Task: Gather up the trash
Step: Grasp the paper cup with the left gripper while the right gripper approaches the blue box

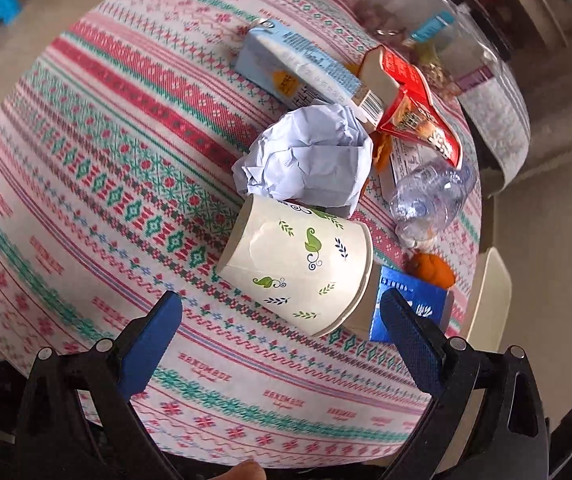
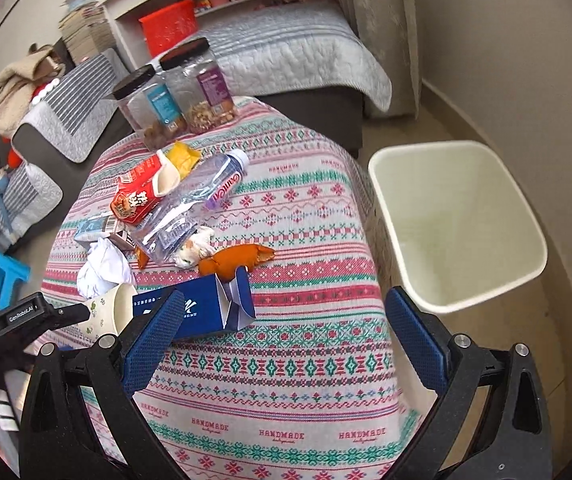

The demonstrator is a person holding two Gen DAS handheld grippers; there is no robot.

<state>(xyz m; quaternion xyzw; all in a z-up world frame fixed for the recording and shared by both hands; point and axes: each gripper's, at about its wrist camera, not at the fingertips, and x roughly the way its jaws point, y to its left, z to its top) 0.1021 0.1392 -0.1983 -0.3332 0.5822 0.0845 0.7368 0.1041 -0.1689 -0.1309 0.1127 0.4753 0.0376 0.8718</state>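
Altogether one paper cup (image 1: 294,268), two cartons, two jars, one bin (image 2: 458,228).

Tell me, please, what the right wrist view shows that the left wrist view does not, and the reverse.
Only the right wrist view shows the whole white bin beside the table, empty as far as visible, the bed, the shelves, and the left gripper's body at the paper cup. Only the left wrist view shows the light blue carton in full and the cup's leaf pattern. Both show the paper cup on its side, the crumpled paper, the dark blue box, the plastic bottle, the red carton and two jars. Both grippers, left gripper and right gripper, are open.
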